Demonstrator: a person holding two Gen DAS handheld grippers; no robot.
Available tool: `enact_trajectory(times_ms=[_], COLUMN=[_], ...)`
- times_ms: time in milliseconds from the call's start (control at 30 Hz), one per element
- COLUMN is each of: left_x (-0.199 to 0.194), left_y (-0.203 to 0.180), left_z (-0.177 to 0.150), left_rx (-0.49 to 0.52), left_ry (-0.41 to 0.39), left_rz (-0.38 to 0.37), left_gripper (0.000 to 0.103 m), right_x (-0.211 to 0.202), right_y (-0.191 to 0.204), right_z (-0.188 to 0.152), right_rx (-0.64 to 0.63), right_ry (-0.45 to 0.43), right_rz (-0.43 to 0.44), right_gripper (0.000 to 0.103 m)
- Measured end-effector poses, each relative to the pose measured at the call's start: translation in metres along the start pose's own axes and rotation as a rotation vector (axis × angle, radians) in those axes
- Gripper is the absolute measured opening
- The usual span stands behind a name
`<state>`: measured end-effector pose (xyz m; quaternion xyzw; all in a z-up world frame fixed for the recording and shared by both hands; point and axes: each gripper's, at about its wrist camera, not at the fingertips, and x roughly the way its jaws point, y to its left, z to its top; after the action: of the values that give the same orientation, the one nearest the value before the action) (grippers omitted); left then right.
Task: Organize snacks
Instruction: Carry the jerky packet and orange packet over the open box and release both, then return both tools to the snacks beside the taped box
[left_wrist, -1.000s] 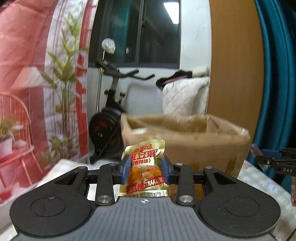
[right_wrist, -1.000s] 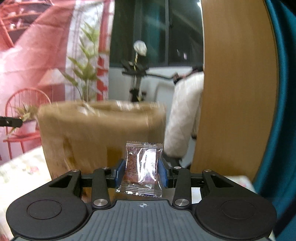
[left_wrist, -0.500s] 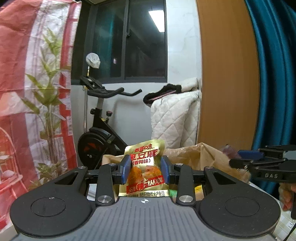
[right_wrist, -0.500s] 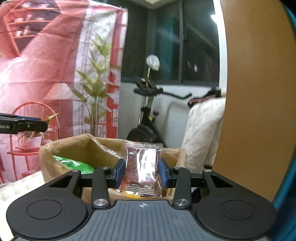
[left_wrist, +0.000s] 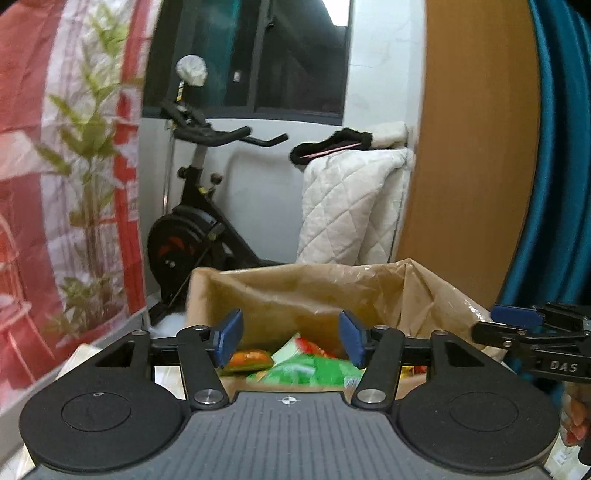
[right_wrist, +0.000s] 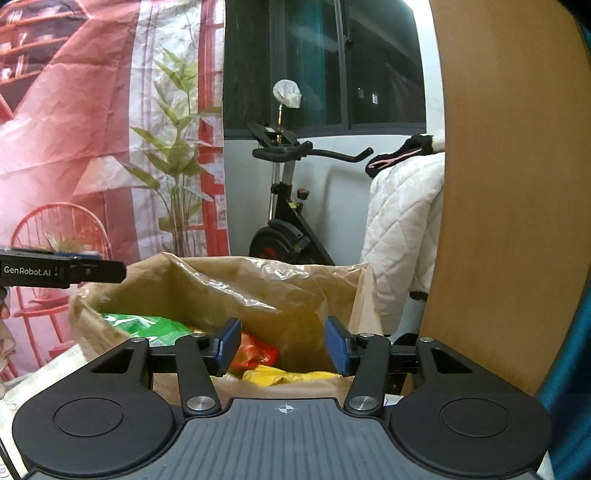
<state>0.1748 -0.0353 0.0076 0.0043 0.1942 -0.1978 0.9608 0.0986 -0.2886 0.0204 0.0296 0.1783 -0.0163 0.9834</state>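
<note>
A brown paper bag (left_wrist: 317, 291) stands open just ahead of both grippers, with several snack packs inside: a green pack (left_wrist: 310, 371), an orange one (left_wrist: 249, 360), a red pack (right_wrist: 255, 354) and a yellow pack (right_wrist: 280, 376). My left gripper (left_wrist: 290, 338) hangs over the bag's near rim, its jaws opening with nothing between them. My right gripper (right_wrist: 282, 345) is over the same bag (right_wrist: 236, 288), jaws opening and empty. Each gripper shows at the edge of the other's view.
Behind the bag stand an exercise bike (left_wrist: 192, 236), a white quilt (left_wrist: 351, 206) over a rail, and a wooden panel (right_wrist: 509, 184). A red printed backdrop (right_wrist: 92, 129) hangs at left. A teal curtain (left_wrist: 554, 166) is at right.
Both grippers let go of their snack packs and their jaws widened; the gold packet and the clear-wrapped snack are gone from between the pads. Both moved up over the bag's mouth.
</note>
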Motion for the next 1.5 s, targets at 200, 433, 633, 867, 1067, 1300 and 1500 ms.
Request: enact_trajectory(times_ms=[200,433,633,867,1067,1300,1500], left_x=[-0.033,-0.042,-0.039,-0.038,-0.035,-0.031,-0.026], left_y=[0.018,0.021,0.021,0.012,-0.004,-0.009,-0.005], left_z=[-0.015,-0.043,-0.069,-0.092,-0.113,-0.122,-0.124], left_rx=[-0.026,-0.011,-0.047,-0.063,-0.074,-0.064,-0.073], left_ry=[0.014,0.077,0.13,0.181,0.219,0.241,0.258], left_rz=[0.02,0.014,-0.002,-0.034,-0.075,-0.092,-0.075], left_gripper=[0.061,0.061,0.061,0.061,0.061,0.061,0.061], right_x=[-0.035,-0.047,-0.044,-0.042,-0.036,-0.032,-0.009], right_y=[-0.01,-0.02,-0.017,-0.004,0.012,0.025,0.026], right_z=[-0.016,-0.053,-0.087,-0.12,-0.145,-0.147,-0.148], right_rx=[0.035,0.112,0.125,0.126,0.142,0.117,0.108], right_ry=[-0.026,0.005,0.064,0.139,0.223,0.243,0.294], right_rz=[0.016,-0.015,-0.036,-0.022,0.013,0.027,0.032], right_gripper=[0.047,0.046,0.046,0.046,0.046,0.046,0.044])
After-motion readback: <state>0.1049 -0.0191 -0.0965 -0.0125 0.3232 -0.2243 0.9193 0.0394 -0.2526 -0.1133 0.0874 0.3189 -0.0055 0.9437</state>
